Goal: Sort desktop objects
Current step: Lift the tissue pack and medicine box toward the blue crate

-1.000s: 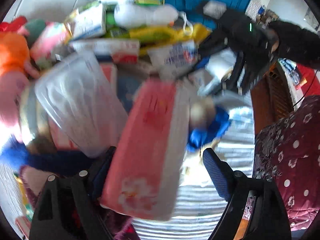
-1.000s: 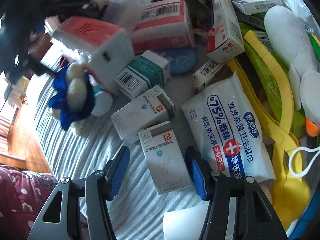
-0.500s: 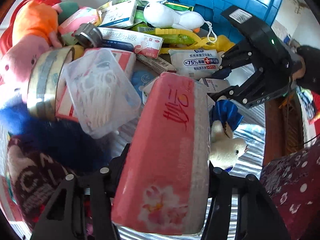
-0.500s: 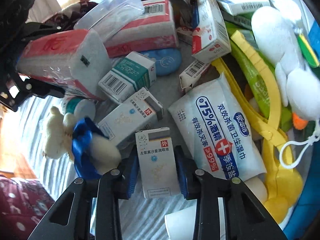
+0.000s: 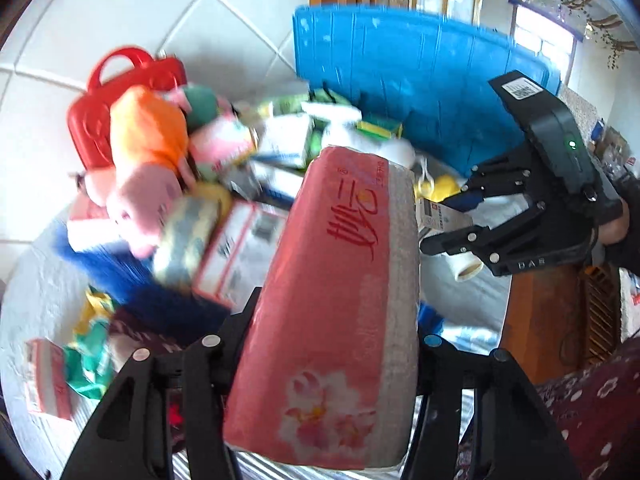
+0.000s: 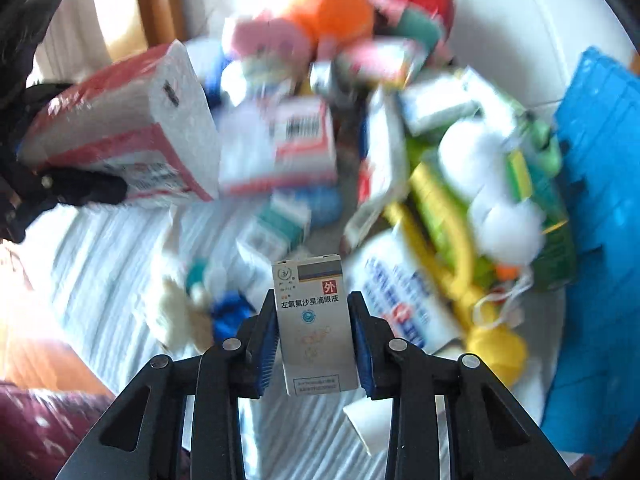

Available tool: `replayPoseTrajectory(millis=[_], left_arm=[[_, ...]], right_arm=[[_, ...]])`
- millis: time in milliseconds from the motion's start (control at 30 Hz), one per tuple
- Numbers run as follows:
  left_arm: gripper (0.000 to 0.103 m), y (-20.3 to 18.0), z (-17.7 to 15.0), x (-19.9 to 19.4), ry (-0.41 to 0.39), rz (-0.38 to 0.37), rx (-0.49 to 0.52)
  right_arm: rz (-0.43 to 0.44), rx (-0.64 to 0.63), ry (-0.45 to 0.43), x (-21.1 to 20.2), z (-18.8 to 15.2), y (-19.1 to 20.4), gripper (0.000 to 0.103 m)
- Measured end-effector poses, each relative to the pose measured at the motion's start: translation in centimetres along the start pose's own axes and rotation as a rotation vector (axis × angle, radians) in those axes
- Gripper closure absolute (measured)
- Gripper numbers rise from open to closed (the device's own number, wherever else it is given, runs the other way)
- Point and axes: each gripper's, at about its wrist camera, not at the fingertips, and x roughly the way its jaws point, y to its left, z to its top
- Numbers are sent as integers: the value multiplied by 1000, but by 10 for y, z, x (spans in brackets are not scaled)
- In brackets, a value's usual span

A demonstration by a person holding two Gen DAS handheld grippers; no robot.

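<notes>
My left gripper (image 5: 332, 340) is shut on a pink tissue pack (image 5: 340, 300) and holds it lifted above the pile. The pack also shows in the right wrist view (image 6: 132, 132), at the upper left. My right gripper (image 6: 314, 328) is shut on a small silver medicine box (image 6: 314, 320) with Chinese text, raised above the striped cloth. In the left wrist view the right gripper (image 5: 452, 216) is at the right, holding the box (image 5: 440, 216). The pile of boxes, packets and plush toys lies blurred below both grippers.
A blue plastic crate (image 5: 420, 72) stands behind the pile, also at the right in the right wrist view (image 6: 600, 200). A red case (image 5: 116, 108), an orange and pink plush (image 5: 148, 168), a wet-wipes packet (image 6: 404, 300) and a white plush (image 6: 496, 204) lie in the heap. A wooden chair (image 5: 560, 312) is at the right.
Both grippers have risen away from the pile. The left carries the tissue pack higher; the right has lifted the medicine box off the cloth after closing on it.
</notes>
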Motion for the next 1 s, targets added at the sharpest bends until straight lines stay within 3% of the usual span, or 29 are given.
replayPoseTrajectory(millis=[233,400,733,1000], left_arm=[[50,-10,58,-45,-169,80,13],[50,-36,115,-61,-278,165,16],[50,-138,247,-53,-465,260,75],[49,-243,342,2,-494,293,116]], right_arm=[[-102,71,-225,-69,66,-43,71],[-176,189,-378,-131,78,-76,71],[-316,311,-634,-241,62,-170,71],[-405,387,-689,-293,31,-284,70]])
